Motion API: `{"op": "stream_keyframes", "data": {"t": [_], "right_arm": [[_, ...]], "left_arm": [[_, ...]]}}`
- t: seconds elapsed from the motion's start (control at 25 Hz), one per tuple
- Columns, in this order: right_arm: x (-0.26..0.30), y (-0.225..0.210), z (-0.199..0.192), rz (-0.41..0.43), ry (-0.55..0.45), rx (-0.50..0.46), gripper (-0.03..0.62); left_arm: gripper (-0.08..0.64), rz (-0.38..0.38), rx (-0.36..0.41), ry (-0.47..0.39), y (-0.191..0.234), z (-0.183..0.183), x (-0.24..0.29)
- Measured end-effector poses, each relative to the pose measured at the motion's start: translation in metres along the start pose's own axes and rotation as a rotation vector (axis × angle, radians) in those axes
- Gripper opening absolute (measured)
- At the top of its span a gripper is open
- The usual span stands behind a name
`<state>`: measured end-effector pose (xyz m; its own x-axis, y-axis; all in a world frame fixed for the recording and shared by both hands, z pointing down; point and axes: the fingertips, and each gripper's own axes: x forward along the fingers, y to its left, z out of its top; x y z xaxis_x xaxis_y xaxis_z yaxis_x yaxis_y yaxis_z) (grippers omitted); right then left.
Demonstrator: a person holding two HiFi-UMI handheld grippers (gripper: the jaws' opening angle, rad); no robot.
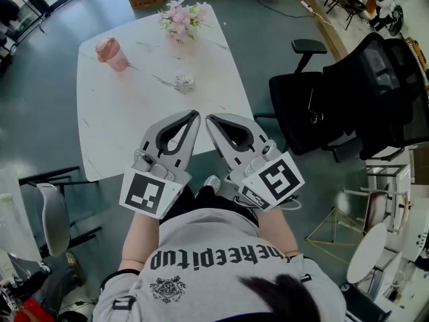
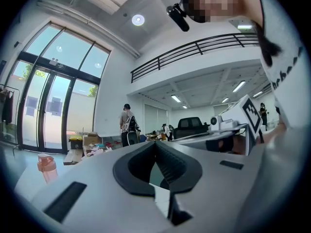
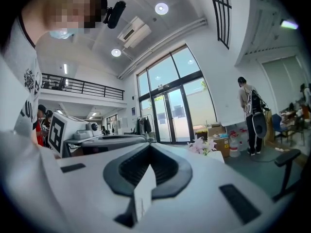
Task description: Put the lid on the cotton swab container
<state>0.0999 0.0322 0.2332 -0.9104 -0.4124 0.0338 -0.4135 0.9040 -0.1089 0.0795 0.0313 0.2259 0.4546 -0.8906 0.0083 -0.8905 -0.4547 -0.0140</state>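
Both left gripper [image 1: 195, 115] and right gripper [image 1: 210, 119] hung closed, empty, at the white table's [image 1: 120, 126] near edge. The cotton swab container [image 1: 185, 81] sat mid-table ahead, flowers [image 1: 179, 19] and pink cup [image 1: 112, 54] beyond, office chair [image 1: 315, 106] alongside

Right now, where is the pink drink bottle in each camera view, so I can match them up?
Head view: the pink bottle stands near the far left corner of the white table.
Left gripper view: the bottle is low at the left edge.
Right gripper view: not in it.
Shared landmark: the standing person with a backpack shows in both gripper views, but not in the head view.
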Motion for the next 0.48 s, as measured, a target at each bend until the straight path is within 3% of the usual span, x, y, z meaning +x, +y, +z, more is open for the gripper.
{"op": "stream_keyframes", "data": {"t": [0.48], "right_arm": [[0.008, -0.006, 0.001, -0.006, -0.011, 0.002, 0.011]], "left_arm": [[0.015, 0.016, 0.012, 0.005, 0.01, -0.001, -0.002]]}}
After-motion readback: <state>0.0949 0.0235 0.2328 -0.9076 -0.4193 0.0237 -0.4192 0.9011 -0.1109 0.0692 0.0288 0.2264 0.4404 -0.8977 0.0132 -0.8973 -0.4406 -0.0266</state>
